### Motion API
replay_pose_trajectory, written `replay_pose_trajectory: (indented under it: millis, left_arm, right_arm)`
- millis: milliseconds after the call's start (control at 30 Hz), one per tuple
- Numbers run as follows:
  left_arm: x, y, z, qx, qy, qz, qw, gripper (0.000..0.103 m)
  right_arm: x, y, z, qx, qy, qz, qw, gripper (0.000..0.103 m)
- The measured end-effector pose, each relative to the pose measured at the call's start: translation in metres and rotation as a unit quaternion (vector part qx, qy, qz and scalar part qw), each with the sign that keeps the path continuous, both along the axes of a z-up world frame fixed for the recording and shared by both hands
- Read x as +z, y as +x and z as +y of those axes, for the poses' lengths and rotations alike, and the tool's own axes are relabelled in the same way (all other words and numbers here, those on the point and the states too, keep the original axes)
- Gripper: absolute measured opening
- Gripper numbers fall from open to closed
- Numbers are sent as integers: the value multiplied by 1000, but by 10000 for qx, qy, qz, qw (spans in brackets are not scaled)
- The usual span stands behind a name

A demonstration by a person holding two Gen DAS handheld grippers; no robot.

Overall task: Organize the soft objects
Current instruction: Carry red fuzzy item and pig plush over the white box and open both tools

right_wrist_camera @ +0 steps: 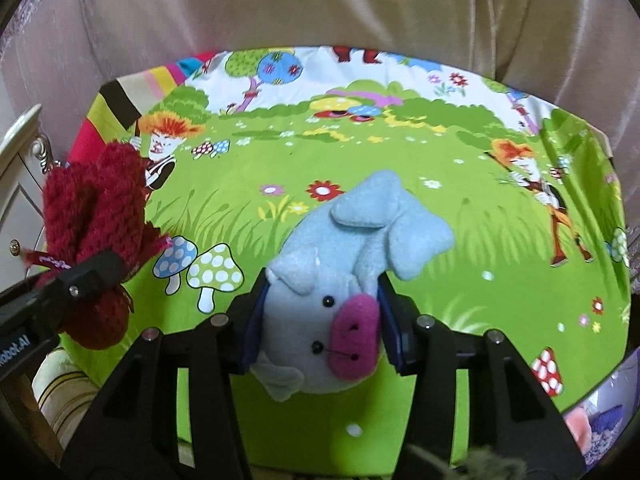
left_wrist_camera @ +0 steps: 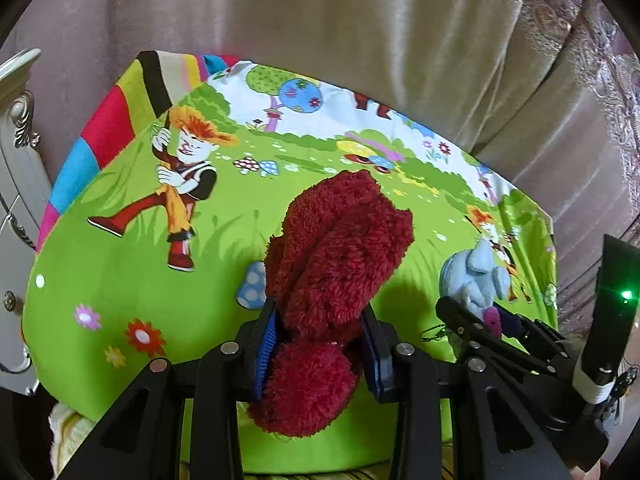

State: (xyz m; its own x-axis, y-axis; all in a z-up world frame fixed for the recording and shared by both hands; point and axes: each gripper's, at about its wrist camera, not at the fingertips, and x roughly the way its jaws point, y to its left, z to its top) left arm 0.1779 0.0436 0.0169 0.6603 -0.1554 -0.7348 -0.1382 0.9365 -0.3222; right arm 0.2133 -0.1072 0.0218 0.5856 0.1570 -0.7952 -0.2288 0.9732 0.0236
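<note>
My left gripper is shut on a fuzzy dark red plush toy and holds it over a green cartoon-print pillow. My right gripper is shut on a light blue plush pig with a pink snout, held upside down over the same pillow. In the left wrist view the pig and the right gripper show at the right. In the right wrist view the red plush toy and the left gripper's fingers show at the left.
A beige curtain hangs behind the pillow. A striped multicolour cushion lies under the pillow's far left edge. A white cabinet with metal trim stands at the left. A yellow-striped cloth lies below the pillow's near left corner.
</note>
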Motion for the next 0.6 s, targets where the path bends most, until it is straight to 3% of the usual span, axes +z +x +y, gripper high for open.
replay_pose_trajectory:
  millis: [300,600]
  left_arm:
    - [12,-25,-39,-334,-159,-88,9993,38]
    - [25,-48,-99,-963,-282,-161,9948,38]
  right_arm:
    - [25,-45,-50,-234,172,-156,9995,53]
    - [45,-98,-127,-750,113,-262,9968,53]
